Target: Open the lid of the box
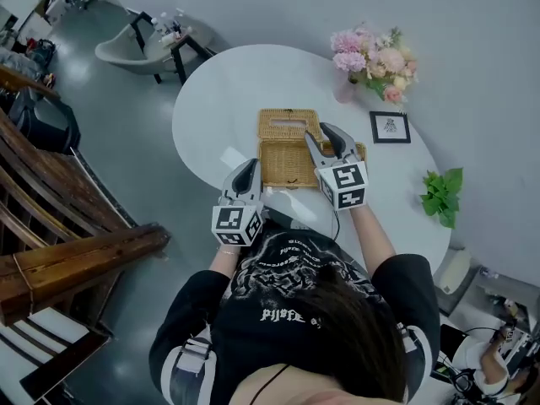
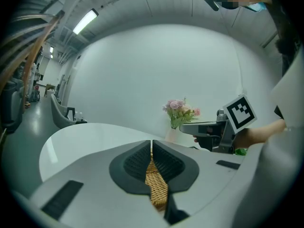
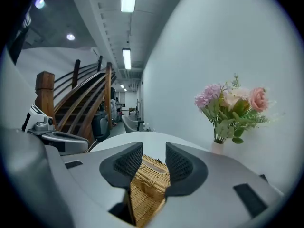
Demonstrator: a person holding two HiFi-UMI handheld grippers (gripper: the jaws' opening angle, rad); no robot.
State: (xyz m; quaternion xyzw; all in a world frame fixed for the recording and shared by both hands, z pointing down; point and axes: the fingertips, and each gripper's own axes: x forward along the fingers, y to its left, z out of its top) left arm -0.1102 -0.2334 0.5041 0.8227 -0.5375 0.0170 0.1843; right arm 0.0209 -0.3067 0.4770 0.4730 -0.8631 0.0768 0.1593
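A woven wicker box stands on the round white table. Its lid, with a slot handle, lies tilted back behind the body. My right gripper is at the lid's right edge. In the right gripper view the gripper has wicker filling the gap between its pads. My left gripper is at the box's left wall. In the left gripper view the gripper is almost shut, with a thin strip of wicker between the pads. The right gripper also shows there.
A vase of pink flowers, a small framed picture and a green plant sit on the table's right side. A wooden staircase runs down the left. A grey chair stands beyond the table.
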